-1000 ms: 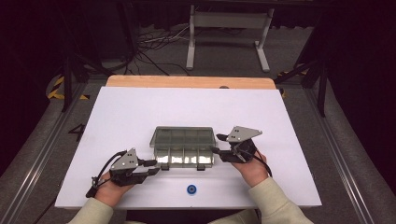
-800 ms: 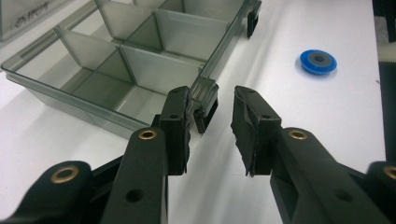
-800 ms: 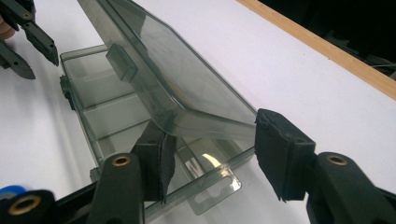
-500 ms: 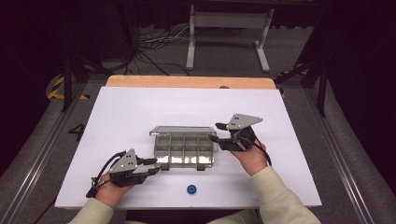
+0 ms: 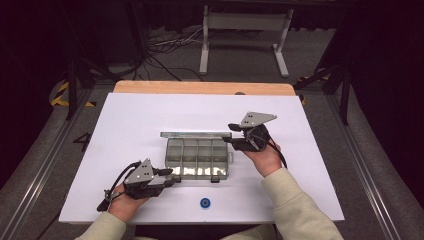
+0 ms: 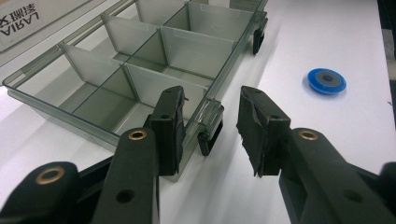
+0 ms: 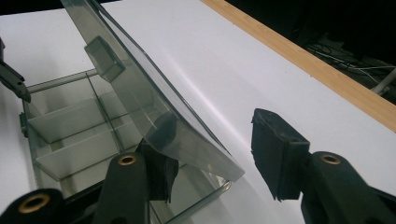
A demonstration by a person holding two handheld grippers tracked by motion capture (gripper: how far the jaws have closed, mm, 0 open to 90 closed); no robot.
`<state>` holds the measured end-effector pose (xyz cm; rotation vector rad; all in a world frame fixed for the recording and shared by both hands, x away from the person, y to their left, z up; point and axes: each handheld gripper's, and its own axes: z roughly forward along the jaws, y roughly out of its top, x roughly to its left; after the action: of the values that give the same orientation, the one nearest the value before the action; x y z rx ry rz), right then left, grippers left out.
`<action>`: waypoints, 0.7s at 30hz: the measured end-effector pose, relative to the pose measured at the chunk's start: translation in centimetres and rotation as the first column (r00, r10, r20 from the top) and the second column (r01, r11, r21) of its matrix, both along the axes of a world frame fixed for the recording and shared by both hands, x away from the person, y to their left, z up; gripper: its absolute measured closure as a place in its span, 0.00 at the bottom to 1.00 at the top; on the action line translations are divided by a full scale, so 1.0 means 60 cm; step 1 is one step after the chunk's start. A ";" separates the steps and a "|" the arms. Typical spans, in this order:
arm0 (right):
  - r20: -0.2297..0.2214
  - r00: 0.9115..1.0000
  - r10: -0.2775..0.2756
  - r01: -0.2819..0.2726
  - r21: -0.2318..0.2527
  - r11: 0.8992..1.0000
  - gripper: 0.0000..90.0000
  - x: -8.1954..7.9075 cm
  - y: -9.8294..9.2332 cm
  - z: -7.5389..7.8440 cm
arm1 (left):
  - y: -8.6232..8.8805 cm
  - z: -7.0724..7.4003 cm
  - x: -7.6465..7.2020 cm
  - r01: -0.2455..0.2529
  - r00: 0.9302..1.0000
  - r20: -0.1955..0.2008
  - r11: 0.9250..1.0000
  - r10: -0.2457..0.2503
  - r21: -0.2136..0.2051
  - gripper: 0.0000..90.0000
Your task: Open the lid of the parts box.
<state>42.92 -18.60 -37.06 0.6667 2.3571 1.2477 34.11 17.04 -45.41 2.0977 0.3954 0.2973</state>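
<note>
Lifting the lid (image 7: 154, 112) on 1 pad of the spread right gripper (image 7: 212, 161) risks it slipping shut, while the left gripper (image 6: 210, 130), jaws spread and just opening, straddles the box (image 5: 198, 159) latch (image 6: 209, 128) ungripped.

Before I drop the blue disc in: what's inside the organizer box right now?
The organizer box stands open, lid raised. Every compartment in sight looks empty, bare grey floors and dividers. The near-corner cells sit behind the left gripper, so those can't be confirmed.

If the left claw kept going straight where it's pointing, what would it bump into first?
Probably the clear box: its front wall and latch sit right between the left claw tips. The blue disc lies off to the side.
</note>
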 end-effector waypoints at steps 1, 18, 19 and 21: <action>0.000 1.000 -0.001 0.001 0.000 1.000 0.59 0.003 0.000 -0.001 | 0.000 0.000 0.000 0.002 1.000 0.002 1.000 -0.002 0.001 0.67; -0.029 0.999 -0.034 0.037 0.079 0.996 0.72 0.046 -0.005 -0.016 | -0.002 -0.007 0.005 -0.001 1.000 -0.008 1.000 0.001 0.010 0.61; -0.027 0.999 -0.037 0.039 0.076 0.996 0.73 0.048 -0.005 -0.017 | -0.002 -0.007 0.004 -0.002 1.000 -0.005 1.000 0.002 0.012 0.61; -0.024 0.999 -0.042 0.044 0.076 0.996 0.73 0.051 -0.004 -0.020 | -0.003 -0.008 0.003 -0.003 1.000 -0.014 1.000 0.003 0.008 0.61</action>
<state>45.96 -18.83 -38.25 0.7556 2.3104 1.3239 34.30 16.84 -45.90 2.1080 0.4071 0.2863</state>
